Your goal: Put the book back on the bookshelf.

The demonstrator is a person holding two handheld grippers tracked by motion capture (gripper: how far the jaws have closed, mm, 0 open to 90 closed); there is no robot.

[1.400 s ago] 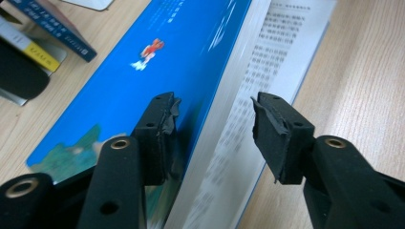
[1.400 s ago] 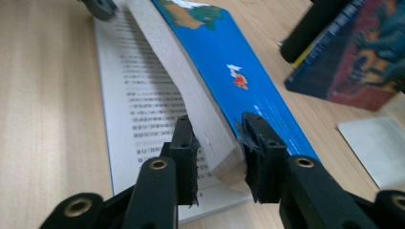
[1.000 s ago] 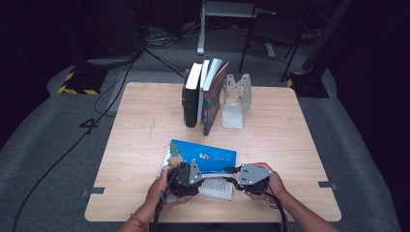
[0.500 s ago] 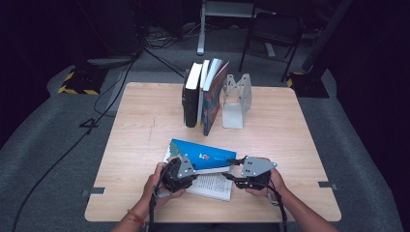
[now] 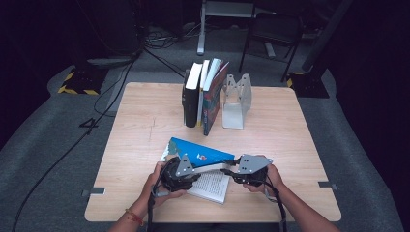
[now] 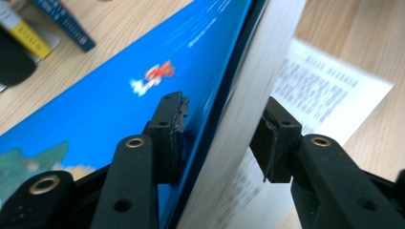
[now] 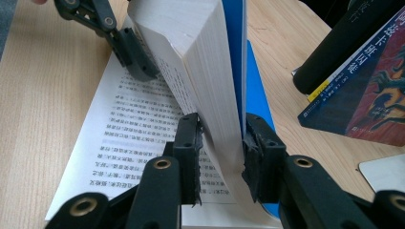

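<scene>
Since the earlier frames, both grippers have raised the book's (image 5: pixel 200 157) blue cover and page block upright above its flat open page. Spine axis runs left to right across the table's (image 5: pixel 290 125) near edge. Left gripper (image 6: pixel 222 138), jaws just opening, and right gripper (image 7: pixel 220 152), jaws just closing, each clamp the block.

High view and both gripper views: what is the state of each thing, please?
Blue book: partly open, cover and thick page block raised, some pages flat on the table.
Left gripper: closed on the raised block.
Right gripper: closed on it too.
Row of books: upright.
Bookend: upright, apart from them.
</scene>
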